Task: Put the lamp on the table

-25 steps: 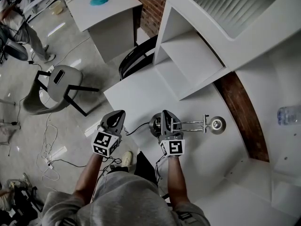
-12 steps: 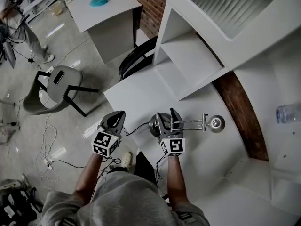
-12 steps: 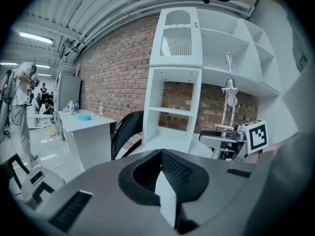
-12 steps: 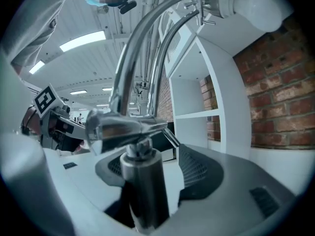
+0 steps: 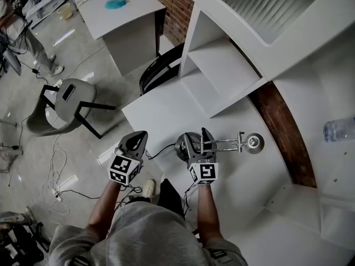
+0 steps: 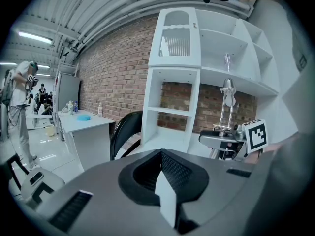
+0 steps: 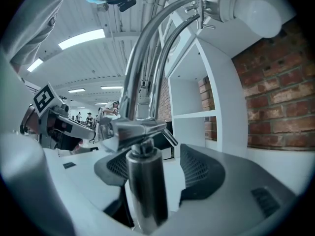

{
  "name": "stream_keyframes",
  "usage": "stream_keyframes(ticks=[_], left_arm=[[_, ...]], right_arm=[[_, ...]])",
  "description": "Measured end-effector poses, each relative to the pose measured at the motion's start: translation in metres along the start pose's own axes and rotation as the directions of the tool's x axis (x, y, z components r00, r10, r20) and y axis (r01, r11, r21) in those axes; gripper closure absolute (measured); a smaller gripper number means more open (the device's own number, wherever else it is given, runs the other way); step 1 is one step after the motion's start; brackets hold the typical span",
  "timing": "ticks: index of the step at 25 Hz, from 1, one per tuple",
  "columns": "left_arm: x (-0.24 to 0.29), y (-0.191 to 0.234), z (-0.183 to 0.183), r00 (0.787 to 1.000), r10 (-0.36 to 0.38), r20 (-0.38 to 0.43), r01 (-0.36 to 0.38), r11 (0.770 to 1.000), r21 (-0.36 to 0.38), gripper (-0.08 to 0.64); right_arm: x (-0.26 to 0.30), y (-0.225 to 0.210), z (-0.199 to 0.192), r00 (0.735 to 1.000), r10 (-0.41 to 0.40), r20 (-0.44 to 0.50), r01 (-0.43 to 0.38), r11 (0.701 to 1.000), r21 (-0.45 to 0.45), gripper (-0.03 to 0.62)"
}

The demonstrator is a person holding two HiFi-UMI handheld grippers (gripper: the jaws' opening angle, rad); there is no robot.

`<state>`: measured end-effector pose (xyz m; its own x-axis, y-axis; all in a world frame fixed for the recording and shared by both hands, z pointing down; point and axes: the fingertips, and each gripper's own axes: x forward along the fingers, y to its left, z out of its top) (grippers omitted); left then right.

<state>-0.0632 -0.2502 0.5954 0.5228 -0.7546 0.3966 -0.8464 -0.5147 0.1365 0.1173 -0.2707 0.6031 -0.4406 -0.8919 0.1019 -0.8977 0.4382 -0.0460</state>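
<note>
Worktop (image 5: 161, 112) bearing lamp (image 5: 222, 144) upright near its edge: placement judged done. Remaining: withdraw right gripper (image 5: 197, 144), jaws just opened, apart, clear of post (image 7: 145, 200) standing between. Left gripper (image 5: 135, 143) beside, jaws together, empty. Bulb (image 7: 256, 16) seen in right gripper view, not head view; base (image 5: 182, 147) the reverse.

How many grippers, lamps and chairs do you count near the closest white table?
Grippers: 2 (left gripper; right gripper, jaws just opening, lamp stem between them)
Lamps: 1
Chairs: 2 (grey chair, black chair)
Total: 5
</note>
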Motion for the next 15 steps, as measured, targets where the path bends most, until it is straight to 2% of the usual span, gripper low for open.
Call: stream_keyframes(ticks=[15], left_arm=[[-0.008, -0.008, 0.005, 0.999, -0.035, 0.024, 0.035, 0.999, 0.0, 0.557]], right_arm=[[-0.013, 0.0, -0.003, 0.999, -0.026, -0.031, 0.026, 1.0, 0.012, 0.313]])
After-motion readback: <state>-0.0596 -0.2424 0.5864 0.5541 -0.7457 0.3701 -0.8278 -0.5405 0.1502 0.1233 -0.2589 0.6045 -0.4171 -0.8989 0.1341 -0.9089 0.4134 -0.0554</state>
